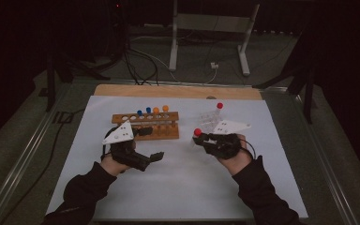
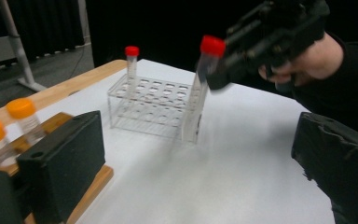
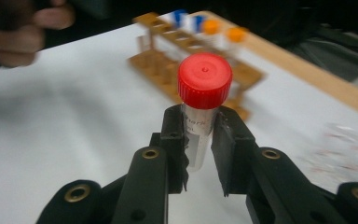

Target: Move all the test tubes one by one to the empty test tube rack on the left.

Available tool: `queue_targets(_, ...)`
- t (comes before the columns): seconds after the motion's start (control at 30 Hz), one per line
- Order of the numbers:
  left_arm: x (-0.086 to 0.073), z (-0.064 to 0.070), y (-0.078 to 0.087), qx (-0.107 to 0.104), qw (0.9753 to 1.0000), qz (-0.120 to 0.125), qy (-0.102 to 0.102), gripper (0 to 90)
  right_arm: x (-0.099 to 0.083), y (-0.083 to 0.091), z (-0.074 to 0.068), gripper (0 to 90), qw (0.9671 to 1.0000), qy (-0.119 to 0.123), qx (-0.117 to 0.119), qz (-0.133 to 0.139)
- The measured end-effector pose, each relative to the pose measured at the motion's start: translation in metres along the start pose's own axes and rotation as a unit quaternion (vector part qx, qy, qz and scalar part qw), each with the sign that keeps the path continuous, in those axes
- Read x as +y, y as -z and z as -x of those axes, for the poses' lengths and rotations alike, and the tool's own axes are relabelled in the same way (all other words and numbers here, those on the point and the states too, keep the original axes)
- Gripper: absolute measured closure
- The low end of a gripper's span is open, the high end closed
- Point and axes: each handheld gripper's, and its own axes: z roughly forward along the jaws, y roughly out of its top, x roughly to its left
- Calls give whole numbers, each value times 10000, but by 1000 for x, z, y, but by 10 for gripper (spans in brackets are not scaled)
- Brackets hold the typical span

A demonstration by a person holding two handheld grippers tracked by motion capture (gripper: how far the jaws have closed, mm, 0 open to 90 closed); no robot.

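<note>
Dark room, white counter (image 1: 178, 178) from above: one wooden rack (image 1: 146, 124) with two blue and two orange caps, one clear rack (image 1: 210, 121) holding one red-capped tube. Left tongs (image 1: 157, 156) hover spread beside the wooden rack.

Left gripper view: two orange caps, two red ones.

Right gripper view: right tongs (image 3: 199, 140) pinch one tube (image 3: 203, 105) above the counter.

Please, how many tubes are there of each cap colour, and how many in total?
Red caps: 2, one in the right gripper at, one in the clear rack at
Orange caps: 2, in the wooden rack
Blue caps: 2, same rack
Total: 6 tubes
</note>
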Motion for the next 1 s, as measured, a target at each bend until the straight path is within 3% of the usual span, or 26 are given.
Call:
queue_targets(0.2, 5, 9, -12, -192, 9995, -57, -253, 192, -2, -17, -26, 748, 9986, 181, 463, -163)
queue_targets(0.3, 6, 11, -18, -256, 9987, -148, -406, 331, -1, -23, -33, 748, 9976, 221, 620, -221)
queue_targets(0.63, 4, 13, -27, -339, 9973, -192, -619, 663, 3, -29, -42, 748, 9966, 295, 728, -264)
queue_targets(0.8, 6, 15, -27, -367, 9965, -215, -725, 708, 3, -29, -43, 747, 9967, 276, 724, -253)
queue_targets(1.0, 7, 19, -28, -238, 9957, -288, -843, 712, 4, -30, -43, 748, 9968, 293, 704, -255)
